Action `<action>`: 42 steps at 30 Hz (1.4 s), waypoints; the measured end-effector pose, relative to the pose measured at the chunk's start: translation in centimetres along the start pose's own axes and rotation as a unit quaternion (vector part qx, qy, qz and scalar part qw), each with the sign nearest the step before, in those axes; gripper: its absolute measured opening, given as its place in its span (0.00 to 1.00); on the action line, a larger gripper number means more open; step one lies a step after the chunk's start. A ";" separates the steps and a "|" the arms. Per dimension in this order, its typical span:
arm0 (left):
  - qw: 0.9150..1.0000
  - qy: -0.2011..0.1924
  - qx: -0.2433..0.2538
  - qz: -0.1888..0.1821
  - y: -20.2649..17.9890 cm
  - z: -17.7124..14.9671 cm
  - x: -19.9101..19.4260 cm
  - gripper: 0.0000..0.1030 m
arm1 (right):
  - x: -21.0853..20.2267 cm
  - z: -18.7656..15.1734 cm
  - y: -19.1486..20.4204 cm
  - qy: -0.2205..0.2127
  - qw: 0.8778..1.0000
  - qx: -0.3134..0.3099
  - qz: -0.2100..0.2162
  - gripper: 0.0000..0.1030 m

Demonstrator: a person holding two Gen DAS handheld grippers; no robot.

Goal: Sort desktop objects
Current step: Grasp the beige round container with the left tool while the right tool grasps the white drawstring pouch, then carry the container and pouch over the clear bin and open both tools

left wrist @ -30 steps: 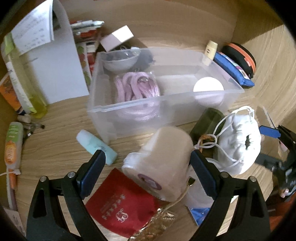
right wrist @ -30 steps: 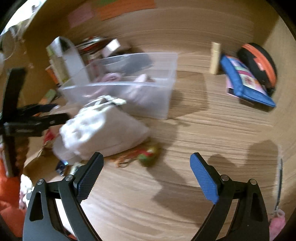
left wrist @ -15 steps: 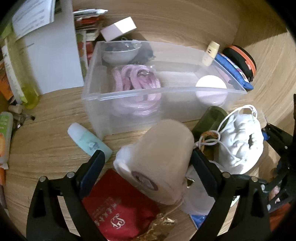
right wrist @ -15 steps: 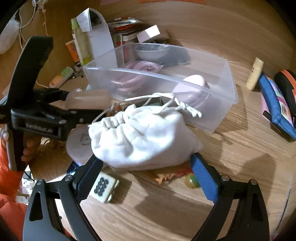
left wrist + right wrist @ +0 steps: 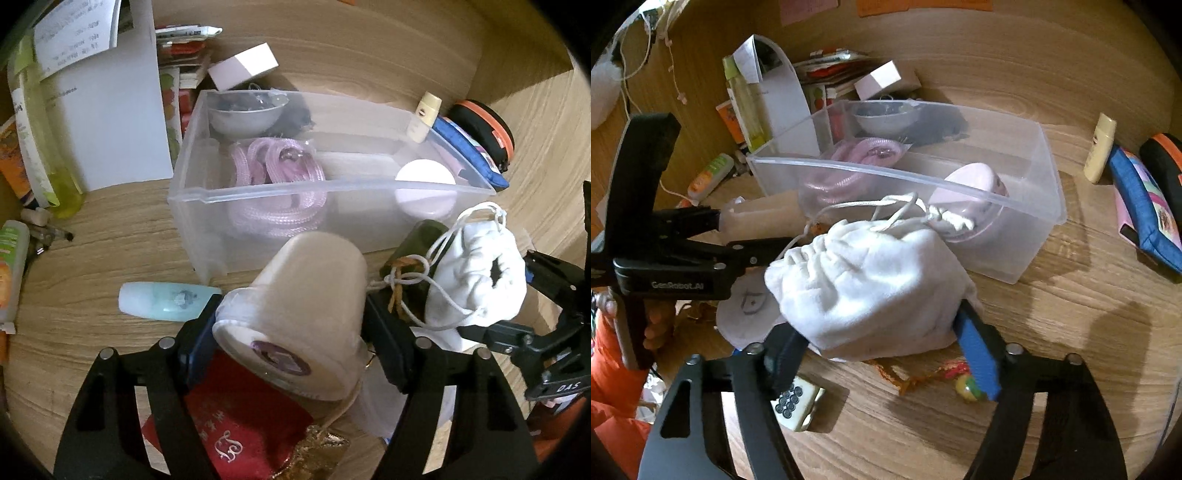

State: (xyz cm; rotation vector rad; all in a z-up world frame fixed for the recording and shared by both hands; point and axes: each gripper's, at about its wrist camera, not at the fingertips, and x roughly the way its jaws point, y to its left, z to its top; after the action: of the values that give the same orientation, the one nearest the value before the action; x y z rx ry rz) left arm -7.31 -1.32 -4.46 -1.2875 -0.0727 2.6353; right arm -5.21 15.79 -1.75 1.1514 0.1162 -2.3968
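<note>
My left gripper is shut on a pale translucent cup and holds it tilted just in front of the clear plastic bin. My right gripper is shut on a white drawstring pouch, right of the cup and close to the bin's front wall. The pouch also shows in the left wrist view. The bin holds a pink rope coil, a grey bowl and a round pink case.
A mint tube, a red envelope and a dark green pouch lie before the bin. A mahjong tile and a bead charm lie under the right gripper. A blue pencil case and cream tube are at right.
The right gripper swung left to the white pouch and closed on it. The left gripper closed on the cup and shifted slightly toward the bin.
</note>
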 end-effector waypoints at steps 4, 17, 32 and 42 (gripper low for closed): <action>1.000 -0.008 -0.010 0.003 0.1 -0.1 -0.5 0.69 | -1.2 -0.3 -0.1 -0.021 1.000 0.002 0.000 0.61; 0.997 -0.057 -0.040 -0.016 0.2 0.3 -3.9 0.67 | -5.6 0.4 -1.1 -0.082 0.996 0.015 -0.009 0.60; 0.993 -0.113 -0.036 -0.016 -0.1 4.0 -6.7 0.67 | -7.0 4.4 -1.1 -0.141 0.987 -0.029 -0.068 0.60; 0.991 -0.123 -0.042 -0.016 0.4 6.6 -6.6 0.67 | -5.8 6.7 -0.3 -0.149 0.985 -0.057 -0.067 0.60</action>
State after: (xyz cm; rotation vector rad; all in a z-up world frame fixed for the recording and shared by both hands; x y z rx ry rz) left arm -8.63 -2.76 4.71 -0.9675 -0.2425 2.7755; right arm -7.10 16.45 6.90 0.7452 0.2353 -2.6120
